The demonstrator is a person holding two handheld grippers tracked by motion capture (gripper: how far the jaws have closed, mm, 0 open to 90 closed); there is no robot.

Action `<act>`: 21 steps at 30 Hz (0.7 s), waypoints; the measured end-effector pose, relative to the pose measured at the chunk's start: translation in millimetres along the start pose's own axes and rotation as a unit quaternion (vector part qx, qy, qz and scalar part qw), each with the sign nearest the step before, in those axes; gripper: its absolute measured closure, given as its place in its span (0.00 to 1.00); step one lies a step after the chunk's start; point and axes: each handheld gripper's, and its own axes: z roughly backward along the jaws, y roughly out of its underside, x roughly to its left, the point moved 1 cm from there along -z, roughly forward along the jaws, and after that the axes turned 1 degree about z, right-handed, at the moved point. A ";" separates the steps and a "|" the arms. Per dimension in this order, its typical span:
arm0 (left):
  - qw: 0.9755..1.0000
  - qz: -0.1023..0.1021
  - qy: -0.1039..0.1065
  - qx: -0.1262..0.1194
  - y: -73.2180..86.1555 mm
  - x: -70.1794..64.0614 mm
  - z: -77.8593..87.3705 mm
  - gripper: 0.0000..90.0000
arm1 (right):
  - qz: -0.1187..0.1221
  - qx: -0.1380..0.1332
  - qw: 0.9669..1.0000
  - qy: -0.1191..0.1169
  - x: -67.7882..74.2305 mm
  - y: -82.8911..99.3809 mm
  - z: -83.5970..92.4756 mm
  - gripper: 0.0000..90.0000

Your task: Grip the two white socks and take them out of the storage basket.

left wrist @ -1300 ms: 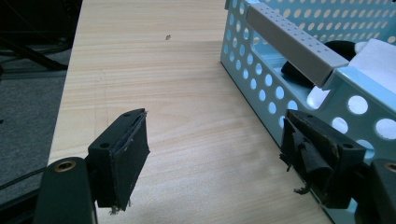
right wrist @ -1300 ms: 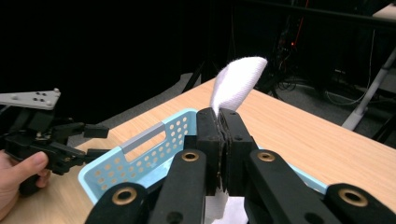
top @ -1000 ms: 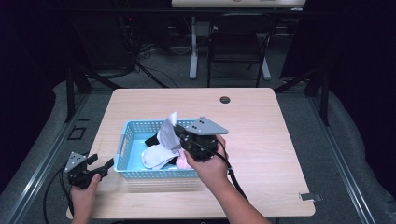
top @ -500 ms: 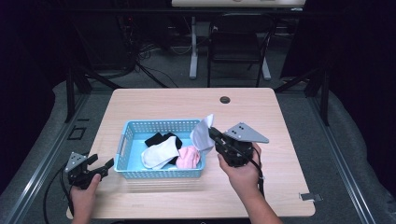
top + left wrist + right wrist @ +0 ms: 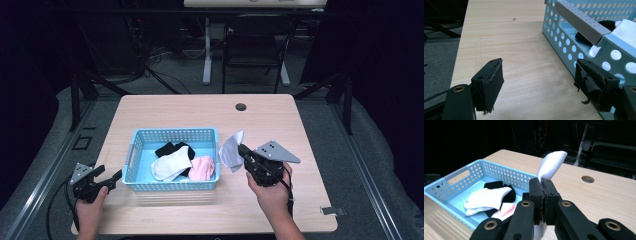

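Since the earlier frames, the right gripper (image 5: 243, 151) had carried the white sock (image 5: 230, 150) out of the blue basket (image 5: 172, 134) and rightward, from above the basket's centre to a position past its right wall, right of centre in the high view. The left gripper (image 5: 111, 179) had not shifted.

Right gripper: jaws were closed flat on the white sock, as the right gripper view confirmed, with one end of the sock standing up above the jaws (image 5: 551, 166) and a short end hanging below. The gripper pointed toward the left of the high view, its grey plate uppermost. The right hand (image 5: 270, 192) held it from beneath, forearm entering from the bottom edge.

Left gripper: jaws stood wide apart and held nothing; its own view showed bare table (image 5: 506, 50) between them. It sat low at the lower left of the high view, just beside the basket's left wall, aimed at it. The left hand (image 5: 90, 210) gripped it from below.

Basket contents, at centre frame: a second white sock (image 5: 170, 166), a black sock (image 5: 172, 148) partly beneath it, and a pink item (image 5: 202, 167) to their right.

A round hole (image 5: 241, 107) was noted in the table near its far edge.
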 end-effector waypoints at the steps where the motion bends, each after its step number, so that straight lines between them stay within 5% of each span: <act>1: 1.000 0.000 0.000 0.002 -0.1 0.1 0.2 0.26 | 0.000 0.003 1.000 0.000 -0.9 3.1 -0.4 0.98; 13: 1.000 0.000 0.000 0.001 0.1 -0.2 -0.2 0.26 | -0.004 0.031 0.999 0.015 -8.4 33.8 -8.2 0.97; 21: 1.000 0.000 0.000 0.001 0.2 -0.2 -0.4 0.26 | -0.033 0.051 0.998 0.034 -23.0 60.1 -14.7 0.97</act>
